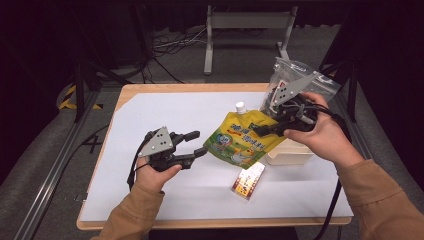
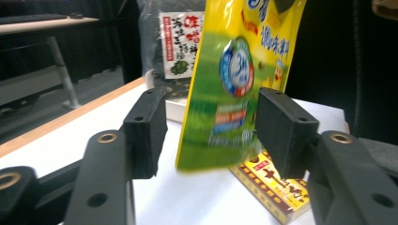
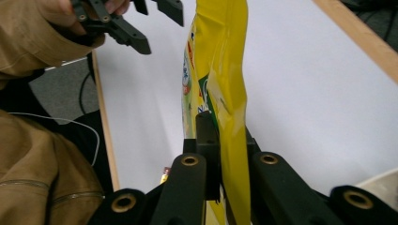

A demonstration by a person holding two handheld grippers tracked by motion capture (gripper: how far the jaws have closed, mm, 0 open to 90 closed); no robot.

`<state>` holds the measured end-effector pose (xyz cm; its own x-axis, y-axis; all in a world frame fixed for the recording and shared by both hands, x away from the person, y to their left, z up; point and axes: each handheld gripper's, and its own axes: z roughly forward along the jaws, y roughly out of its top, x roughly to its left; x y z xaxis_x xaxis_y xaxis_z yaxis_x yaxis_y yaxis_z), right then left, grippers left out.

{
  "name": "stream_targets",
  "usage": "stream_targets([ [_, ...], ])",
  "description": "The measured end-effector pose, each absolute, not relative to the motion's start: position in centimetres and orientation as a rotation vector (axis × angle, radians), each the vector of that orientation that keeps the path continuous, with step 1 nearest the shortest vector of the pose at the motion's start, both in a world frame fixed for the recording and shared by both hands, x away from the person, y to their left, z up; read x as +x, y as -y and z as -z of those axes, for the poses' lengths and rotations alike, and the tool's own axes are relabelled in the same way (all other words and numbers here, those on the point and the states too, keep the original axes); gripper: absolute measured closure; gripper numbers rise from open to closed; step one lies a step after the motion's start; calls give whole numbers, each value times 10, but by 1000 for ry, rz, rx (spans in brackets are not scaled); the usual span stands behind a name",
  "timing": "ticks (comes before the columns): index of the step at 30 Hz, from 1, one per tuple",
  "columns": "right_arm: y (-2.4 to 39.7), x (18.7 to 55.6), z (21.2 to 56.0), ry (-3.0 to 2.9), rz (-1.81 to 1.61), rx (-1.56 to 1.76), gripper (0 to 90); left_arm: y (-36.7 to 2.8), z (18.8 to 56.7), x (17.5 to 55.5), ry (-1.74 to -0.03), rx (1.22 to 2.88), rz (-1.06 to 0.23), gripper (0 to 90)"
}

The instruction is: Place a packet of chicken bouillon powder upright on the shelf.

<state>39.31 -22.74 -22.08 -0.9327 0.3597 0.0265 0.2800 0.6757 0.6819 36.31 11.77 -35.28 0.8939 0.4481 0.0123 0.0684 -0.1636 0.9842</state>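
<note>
The yellow pouch [image 1: 239, 141] is hanging tilted above the white table [image 1: 165, 112], its upper edge being pinched by the right tongs [image 3: 220, 140]. The left tongs [image 1: 198, 143] are standing released just beside the pouch's lower corner, not pressing it. A small box [image 1: 248, 181] is lying underneath.

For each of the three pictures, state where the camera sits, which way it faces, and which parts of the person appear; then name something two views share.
High view: above the person's side, facing forward and down on the white table; forearms, both hands.
Left gripper view: on the left gripper, facing the yellow printed pouch.
Right gripper view: on the right gripper, clamping that pouch; a tan sleeve.
Shared: the pouch.
</note>
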Motion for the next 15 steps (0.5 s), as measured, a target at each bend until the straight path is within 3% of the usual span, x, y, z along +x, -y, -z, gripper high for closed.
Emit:
stream_targets([
  [15, 253, 400, 196, -2663, -942, 544, 869, -150, 358, 377, -541, 1671, -383, 386],
])
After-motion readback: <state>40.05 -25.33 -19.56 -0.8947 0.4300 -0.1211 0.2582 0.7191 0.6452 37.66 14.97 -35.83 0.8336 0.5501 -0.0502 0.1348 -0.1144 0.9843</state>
